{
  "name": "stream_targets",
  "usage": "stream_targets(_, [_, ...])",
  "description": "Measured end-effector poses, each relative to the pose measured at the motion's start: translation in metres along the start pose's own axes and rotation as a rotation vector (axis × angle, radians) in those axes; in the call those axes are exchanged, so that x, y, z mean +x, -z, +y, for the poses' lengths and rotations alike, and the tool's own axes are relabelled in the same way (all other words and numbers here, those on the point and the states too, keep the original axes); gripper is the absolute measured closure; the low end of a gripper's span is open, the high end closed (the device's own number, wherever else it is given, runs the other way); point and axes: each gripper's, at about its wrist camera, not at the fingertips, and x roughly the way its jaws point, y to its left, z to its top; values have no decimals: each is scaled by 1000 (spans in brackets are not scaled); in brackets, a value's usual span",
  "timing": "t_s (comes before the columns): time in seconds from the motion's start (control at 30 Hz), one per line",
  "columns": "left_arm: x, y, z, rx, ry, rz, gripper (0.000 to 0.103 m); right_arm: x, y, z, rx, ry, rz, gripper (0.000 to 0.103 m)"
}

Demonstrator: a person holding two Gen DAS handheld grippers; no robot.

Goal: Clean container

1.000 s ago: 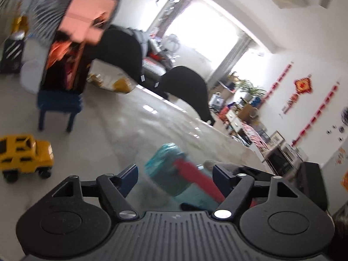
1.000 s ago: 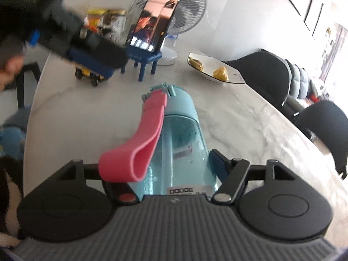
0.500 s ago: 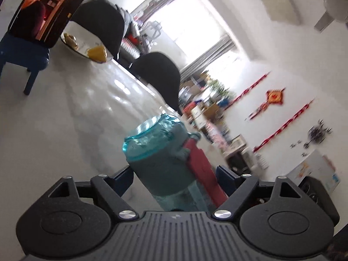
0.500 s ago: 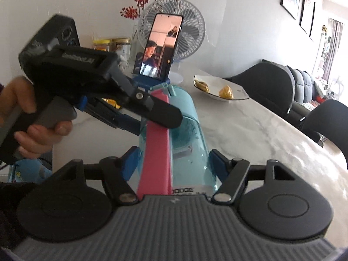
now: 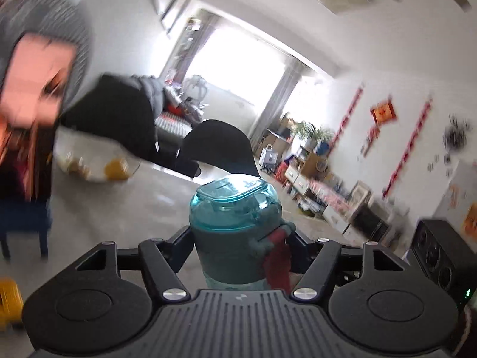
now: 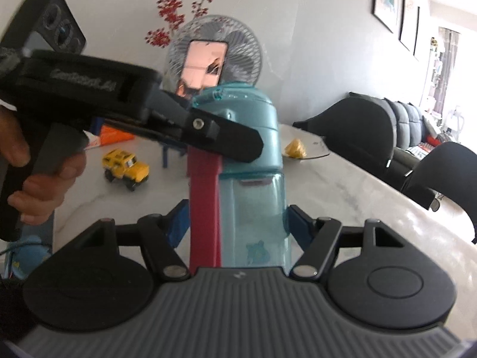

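Left gripper (image 5: 238, 238) just closed onto bottle (image 6: 253, 161) cap; right gripper (image 6: 237, 223) grips body, above marble table (image 6: 372, 203)

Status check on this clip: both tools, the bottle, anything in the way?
Right tool clamped on bottle body. Left tool, jaws just closing, grips the lid. Pink strap hangs down the side. Nothing blocking.
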Motion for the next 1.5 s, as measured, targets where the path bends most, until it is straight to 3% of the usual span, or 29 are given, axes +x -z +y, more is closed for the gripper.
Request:
stream_targets(0.1, [7,-12,-21,125,-37,-4,33,2,-4,-9,24,14,-4,34])
stream_targets(0.2, [16,-18,-31,174,-48,22,33,4,-5,-17,39,33,2,34])
stream_targets(0.57, [36,-30,-51,164,-27,90,31,-1,5,-40,172,9,14,34])
stream_targets(1.03, [46,-32,-68,143,45,111,30,-12,0,-39,159,60,46,32])
stream_targets(1.13, [45,-33,-70,146,32,110,29,-16,-3,-36,144,73,23,29])
stream_targets(1.2, [42,-34,-69,143,31,106,24,-19,-6,-37,132,83,10,18])
stream_targets(1.27, [40,-34,-69,137,36,102,20,-21,-8,-37,118,84,11,15])
stream_targets(1.5, [35,-33,-69,120,51,94,17,-27,-8,-35,116,121,4,11])
